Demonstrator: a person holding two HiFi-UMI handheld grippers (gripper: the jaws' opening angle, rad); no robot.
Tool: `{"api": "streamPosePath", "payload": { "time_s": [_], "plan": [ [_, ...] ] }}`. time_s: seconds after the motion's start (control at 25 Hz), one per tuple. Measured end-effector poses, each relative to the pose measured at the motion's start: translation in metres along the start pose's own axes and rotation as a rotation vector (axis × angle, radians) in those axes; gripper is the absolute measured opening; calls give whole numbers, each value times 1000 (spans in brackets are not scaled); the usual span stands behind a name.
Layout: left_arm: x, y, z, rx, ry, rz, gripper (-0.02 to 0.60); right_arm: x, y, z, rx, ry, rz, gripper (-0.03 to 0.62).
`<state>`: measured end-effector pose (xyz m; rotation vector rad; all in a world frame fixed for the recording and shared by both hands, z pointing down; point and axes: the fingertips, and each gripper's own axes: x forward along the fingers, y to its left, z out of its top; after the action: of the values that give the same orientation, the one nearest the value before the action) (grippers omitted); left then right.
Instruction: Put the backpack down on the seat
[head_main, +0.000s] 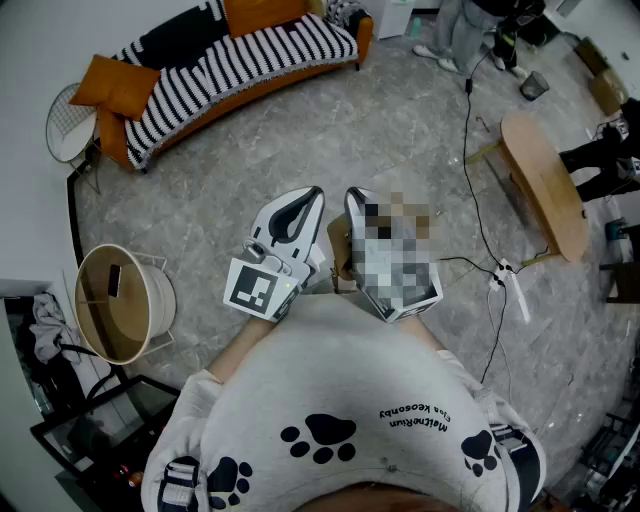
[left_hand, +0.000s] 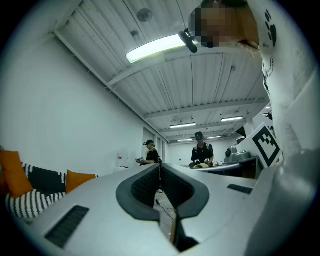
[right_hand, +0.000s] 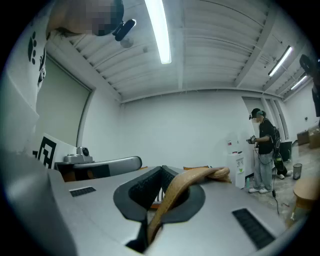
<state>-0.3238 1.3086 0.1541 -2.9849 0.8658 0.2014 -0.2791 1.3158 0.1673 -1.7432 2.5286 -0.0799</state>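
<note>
A view from the head, steeply down over a person's chest onto a grey stone floor (head_main: 350, 130).

At the far left a curved sofa (head_main: 230, 60) stands against the wall. A black-and-white striped throw covers it, and an orange cushion (head_main: 115, 85) lies at its left end. Nearer on the left stands a round basket (head_main: 120, 300) with a pale rim.

In the middle, just beyond a white sweatshirt (head_main: 330, 380) printed with paw marks, two grippers are held side by side, close together and about level. The left gripper (head_main: 305, 200) has its fingers together, and its own view (left_hand: 160, 167) shows nothing pressed between them. The right gripper (head_main: 355, 197) has its fingers clamped on a tan strap (right_hand: 185, 187), which arches up out of the pads and bends off to the right. In the head view a patch of the same tan (head_main: 338, 250) shows between the two grippers.

Of the backpack, only dark shoulder straps (head_main: 180, 482) with pale buckles show, one over each shoulder at the near edge. Its body is out of sight, well apart from the sofa.

To the right stands a round wooden table (head_main: 545, 185), with a black cable (head_main: 470, 150) trailing across the floor beside it. At the far right another person (head_main: 460, 30) stands.
</note>
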Motion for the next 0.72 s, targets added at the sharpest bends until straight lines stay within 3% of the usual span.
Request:
{"api": "streamPosePath", "payload": {
  "time_s": [0.36, 0.72],
  "plan": [
    [11, -6, -1, 1, 1, -8, 21, -1, -6, 2, -8, -10, 10, 29],
    [35, 25, -10, -38, -15, -13, 21, 29, -23, -4, 34, -3, 22, 29]
  ]
}}
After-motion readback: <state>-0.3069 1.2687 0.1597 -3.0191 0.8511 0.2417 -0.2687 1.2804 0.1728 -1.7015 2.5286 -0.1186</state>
